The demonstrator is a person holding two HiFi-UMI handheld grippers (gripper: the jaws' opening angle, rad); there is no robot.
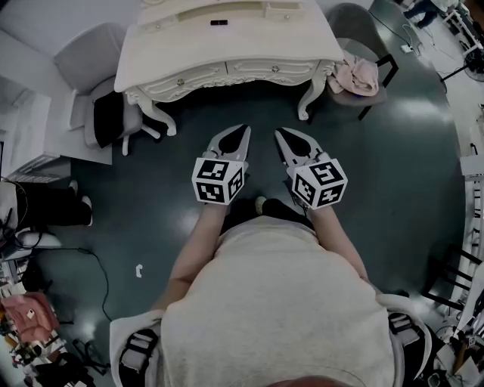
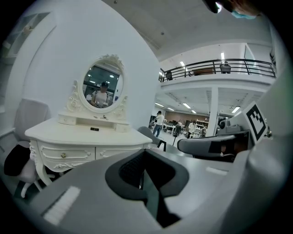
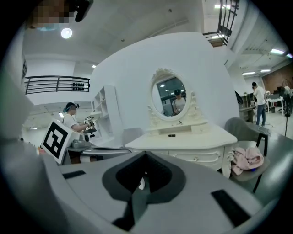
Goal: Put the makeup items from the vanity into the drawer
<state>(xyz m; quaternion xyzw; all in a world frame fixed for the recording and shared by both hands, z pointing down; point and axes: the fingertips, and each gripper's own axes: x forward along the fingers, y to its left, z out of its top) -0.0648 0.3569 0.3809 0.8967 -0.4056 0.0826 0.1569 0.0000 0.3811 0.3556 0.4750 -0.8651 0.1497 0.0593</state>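
Both claws closed, empty: left gripper (image 1: pixel 240 133), right gripper (image 1: pixel 283 136). Vanity (image 1: pixel 227 51) well ahead of them (white, ornate, drawers (image 1: pixel 266 70) shut), small dark item (image 1: pixel 219 23) on top.

The head view looks steeply down, both gripper views roughly level; all 3 share the vanity (image 1: pixel 227 49) ahead.

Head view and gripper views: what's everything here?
Ornate white vanity table: one, white, ahead, drawers closed.
Oval mirror: one, white-framed, atop vanity.
Small black item: one, black, on vanity top.
Grey padded chairs: two, grey, flanking vanity.
Black cloth: one, on left chair.
Pink cloth: one, on right chair.
White scrap: one, on dark floor.
Left gripper: one, grey, shut, empty.
Right gripper: one, grey, shut, empty.
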